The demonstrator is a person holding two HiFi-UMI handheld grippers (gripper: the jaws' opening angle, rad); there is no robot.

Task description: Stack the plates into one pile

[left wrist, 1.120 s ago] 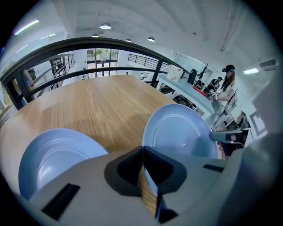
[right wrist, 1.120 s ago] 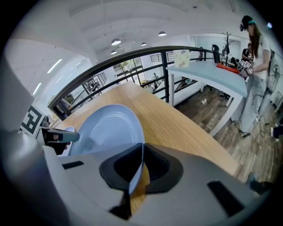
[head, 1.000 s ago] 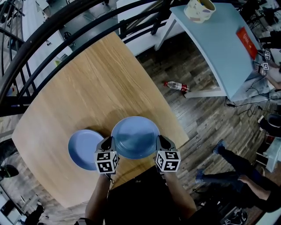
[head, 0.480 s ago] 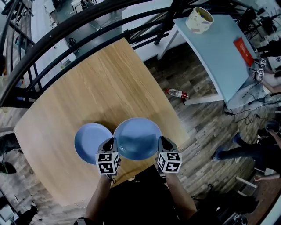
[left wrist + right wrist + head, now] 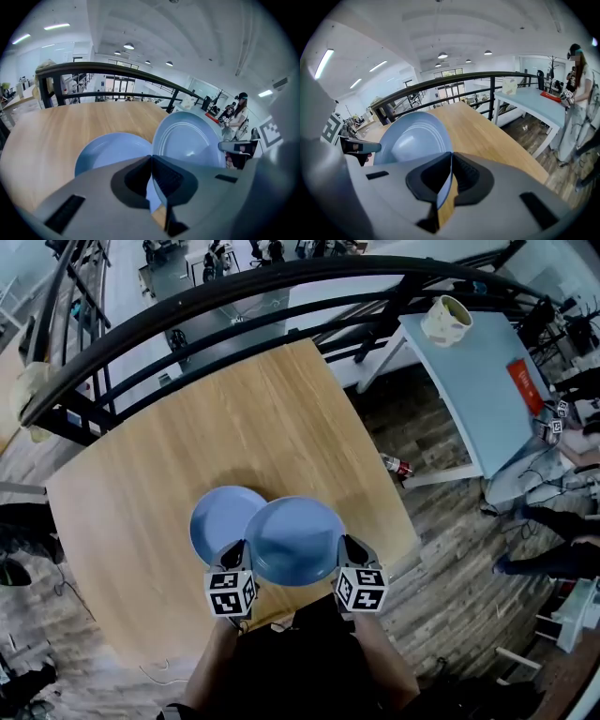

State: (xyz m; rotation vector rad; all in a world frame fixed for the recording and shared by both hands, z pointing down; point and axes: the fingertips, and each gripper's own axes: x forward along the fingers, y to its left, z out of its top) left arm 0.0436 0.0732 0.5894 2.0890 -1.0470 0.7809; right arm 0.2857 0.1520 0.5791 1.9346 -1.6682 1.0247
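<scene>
Head view's lower centre is filled by one blue plate, clamped at opposite rims by the left gripper and right gripper and held partly over the second plate lying on the table, so stacking is judged unfinished: lowering is left.

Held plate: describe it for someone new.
Over the wooden table, near the person, are two blue plates. The held plate is the right one, its rim pinched by the left tool and right tool; the other plate lies flat.
</scene>
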